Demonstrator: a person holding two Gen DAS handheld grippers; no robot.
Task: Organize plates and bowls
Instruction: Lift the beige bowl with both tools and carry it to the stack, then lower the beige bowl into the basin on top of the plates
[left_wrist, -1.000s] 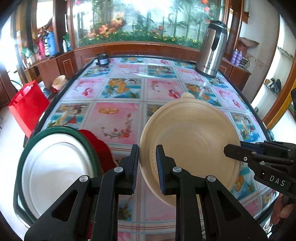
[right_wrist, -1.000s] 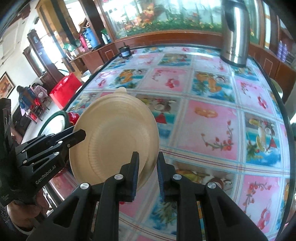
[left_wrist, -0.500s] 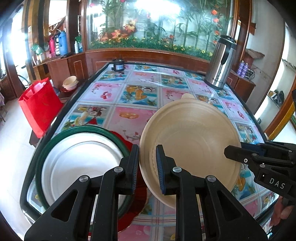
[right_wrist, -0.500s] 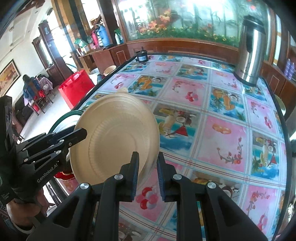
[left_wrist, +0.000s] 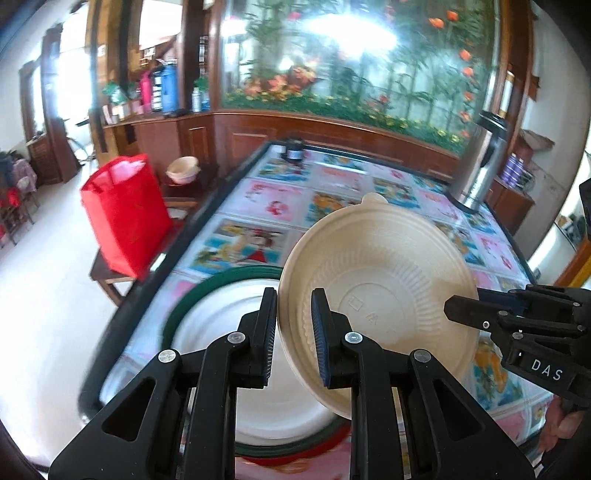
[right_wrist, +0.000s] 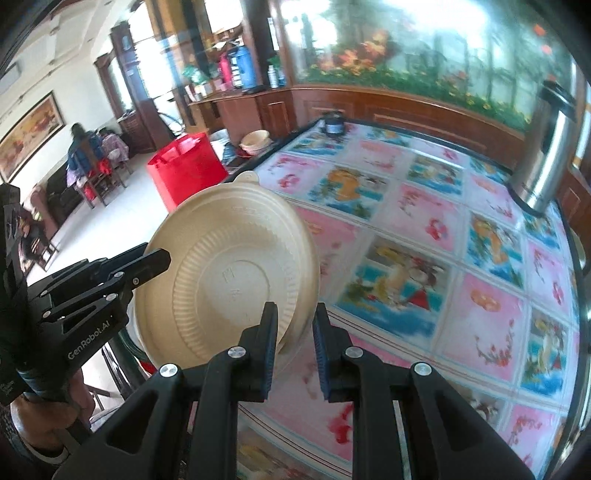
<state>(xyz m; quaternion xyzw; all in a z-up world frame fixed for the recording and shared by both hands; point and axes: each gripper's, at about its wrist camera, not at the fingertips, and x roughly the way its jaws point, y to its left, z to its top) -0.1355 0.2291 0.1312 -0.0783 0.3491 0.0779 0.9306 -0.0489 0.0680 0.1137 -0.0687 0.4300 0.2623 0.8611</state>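
Note:
A beige ribbed bowl (left_wrist: 380, 291) is held tilted in the air between both grippers. My left gripper (left_wrist: 293, 334) is shut on its near-left rim. My right gripper (right_wrist: 294, 347) is shut on its opposite rim; the bowl's underside shows in the right wrist view (right_wrist: 229, 277). Below the bowl, a white plate with a green rim (left_wrist: 218, 328) lies near the table's front left corner on top of a red plate (left_wrist: 295, 452). The right gripper's fingers (left_wrist: 480, 317) show in the left wrist view, and the left gripper's fingers (right_wrist: 144, 266) show in the right wrist view.
The table (right_wrist: 424, 229) has a colourful patterned cloth. A steel thermos (left_wrist: 480, 166) stands at its far right, a small dark jar (left_wrist: 293, 149) at its far edge. A red bag (left_wrist: 125, 218) and a stack of bowls (left_wrist: 183, 170) sit beside the table on the left.
Both grippers have lifted the beige bowl higher and shifted it left, over the green-rimmed plate. The views are tilted up and blurred with motion.

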